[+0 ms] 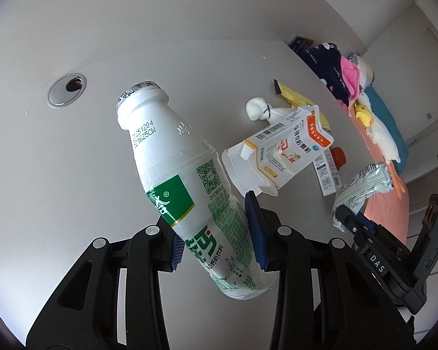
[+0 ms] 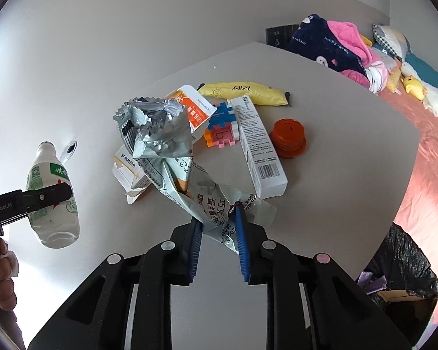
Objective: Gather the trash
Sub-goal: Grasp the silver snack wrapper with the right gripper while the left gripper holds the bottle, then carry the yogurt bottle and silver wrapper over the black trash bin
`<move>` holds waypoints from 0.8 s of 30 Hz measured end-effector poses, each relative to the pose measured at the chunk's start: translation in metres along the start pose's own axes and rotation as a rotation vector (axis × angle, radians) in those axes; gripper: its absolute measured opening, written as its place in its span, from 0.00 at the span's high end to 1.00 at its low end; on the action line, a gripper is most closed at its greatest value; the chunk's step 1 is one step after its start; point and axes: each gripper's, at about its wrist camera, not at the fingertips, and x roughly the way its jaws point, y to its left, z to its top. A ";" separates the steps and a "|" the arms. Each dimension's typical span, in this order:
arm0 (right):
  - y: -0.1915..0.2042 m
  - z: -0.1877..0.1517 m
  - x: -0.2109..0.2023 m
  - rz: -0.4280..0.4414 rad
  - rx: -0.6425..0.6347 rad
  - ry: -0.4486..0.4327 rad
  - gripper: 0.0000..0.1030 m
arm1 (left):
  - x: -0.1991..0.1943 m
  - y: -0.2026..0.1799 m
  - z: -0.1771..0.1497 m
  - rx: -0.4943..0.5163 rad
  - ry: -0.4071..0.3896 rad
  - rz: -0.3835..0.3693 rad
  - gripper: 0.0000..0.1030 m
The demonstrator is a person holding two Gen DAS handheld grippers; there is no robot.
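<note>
We hold two pieces of trash off the table [image 2: 335, 134] at once. Our left gripper [image 1: 216, 236] pinches the white milk bottle [image 1: 187, 180] around its lower body, neck tilted toward eleven o'clock in the left wrist view. Our right gripper [image 2: 217, 233] is pressed onto the tail of the torn silver wrapper [image 2: 172, 157], whose ragged open mouth rises toward eleven o'clock above the clutter.

The step in hand, we judge, is carrying both to the black-lined bin [image 2: 403, 265], which sits off the table edge at about four o'clock in the right wrist view. To do it well, we keep both grips firm. The bottle looks smooth and is held off-centre, so it may pivot; we move it slowly. The wrapper is limp and could drag across the medicine carton [image 2: 189, 108], the long white box [image 2: 260, 145] or the orange lids [image 2: 289, 137], so we lift it clear before swinging. The wrapper is nearer the bin, so we release it first, well over the opening.
</note>
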 end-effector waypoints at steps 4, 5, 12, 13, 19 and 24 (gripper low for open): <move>-0.007 -0.001 -0.019 -0.003 0.029 -0.028 0.77 | -0.006 -0.018 0.001 0.044 -0.013 -0.022 0.64; -0.009 -0.001 -0.022 -0.003 0.034 -0.034 0.77 | -0.007 -0.023 0.001 0.056 -0.015 -0.028 0.64; -0.026 -0.006 -0.054 -0.033 0.078 -0.091 0.77 | -0.011 -0.055 0.001 0.129 -0.022 -0.066 0.64; -0.029 -0.007 -0.058 -0.039 0.084 -0.097 0.77 | -0.011 -0.059 0.000 0.141 -0.022 -0.073 0.64; -0.049 -0.016 -0.079 -0.070 0.138 -0.125 0.77 | -0.008 -0.089 -0.002 0.214 -0.006 -0.116 0.64; -0.068 -0.025 -0.095 -0.104 0.189 -0.143 0.77 | -0.004 -0.116 -0.007 0.277 0.012 -0.151 0.64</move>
